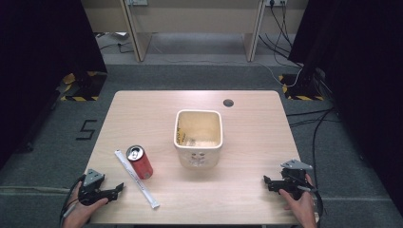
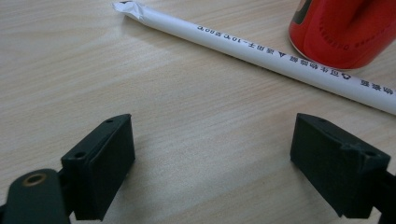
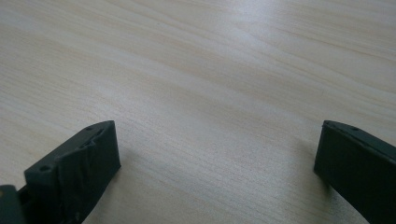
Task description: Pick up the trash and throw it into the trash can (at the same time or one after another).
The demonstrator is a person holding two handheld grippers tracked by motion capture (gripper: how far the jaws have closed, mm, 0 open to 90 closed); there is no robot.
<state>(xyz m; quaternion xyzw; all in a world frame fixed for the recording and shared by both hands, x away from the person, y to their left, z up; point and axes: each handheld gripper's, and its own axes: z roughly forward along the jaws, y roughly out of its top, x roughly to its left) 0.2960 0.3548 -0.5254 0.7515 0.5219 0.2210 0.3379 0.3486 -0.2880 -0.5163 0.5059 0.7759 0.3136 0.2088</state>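
My left gripper (image 1: 119, 188) rests low at the near-left corner of the table (image 1: 247, 190), jaws spread wide w/ nothing between them, just bare wood. Right ahead of its tips, a bit apart, lies the paper-wrapped straw (image 2: 261, 51), long and white w/ printed text, running slantwise across my line of aim; one crimped end is up-left in the left gripper view. Just past the straw, touching or nearly touching its far side, stands the red soda can (image 2: 343, 30), upright, top w/ pull tab seen in the high view (image 1: 139, 161). Further on, ahead and toward my right side, sits the cream square bin (image 1: 198, 137), open top, some yellowish bits inside; can't tell what they are. My right gripper (image 1: 267, 182) sits at the near-right corner, pointing in toward the table's middle, jaws also wide apart and holding nothing, only wood grain in front of it. The bin is ahead-left of it, well apart. Both hands hold the grippers from behind, close to the table edge.
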